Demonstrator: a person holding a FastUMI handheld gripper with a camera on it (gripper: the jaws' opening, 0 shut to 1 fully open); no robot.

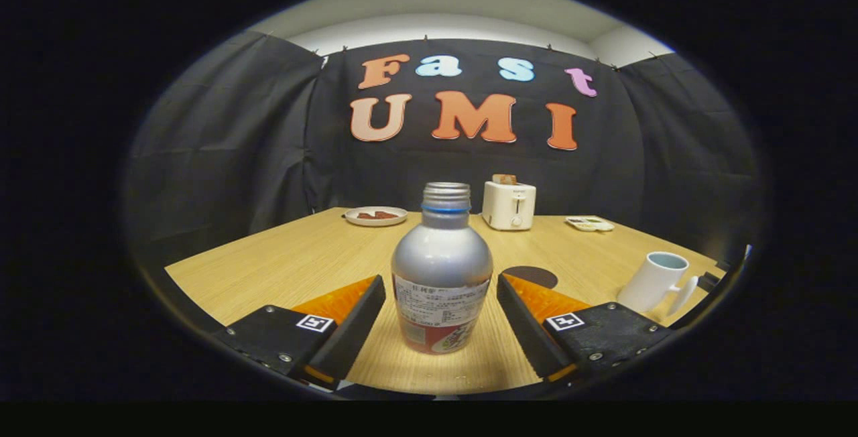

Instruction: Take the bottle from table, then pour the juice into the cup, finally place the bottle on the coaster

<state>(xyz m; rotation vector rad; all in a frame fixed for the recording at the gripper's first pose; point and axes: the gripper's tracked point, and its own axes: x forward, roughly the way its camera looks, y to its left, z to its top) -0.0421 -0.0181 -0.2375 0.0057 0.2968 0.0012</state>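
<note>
A silver bottle (442, 269) with an uncapped neck and a red-and-white label stands upright on the wooden table (268, 269). It sits between the two fingers of my gripper (441, 286), which is open, with a gap on each side of the bottle. A dark round coaster (533, 275) lies flat just beyond the right finger (519, 303). A white cup (653, 281) with a handle stands further right, near the table's edge.
A white toaster (509, 204) with bread in it stands at the back of the table. A plate (376, 216) with food lies at the back left. A small tray (589, 224) lies at the back right.
</note>
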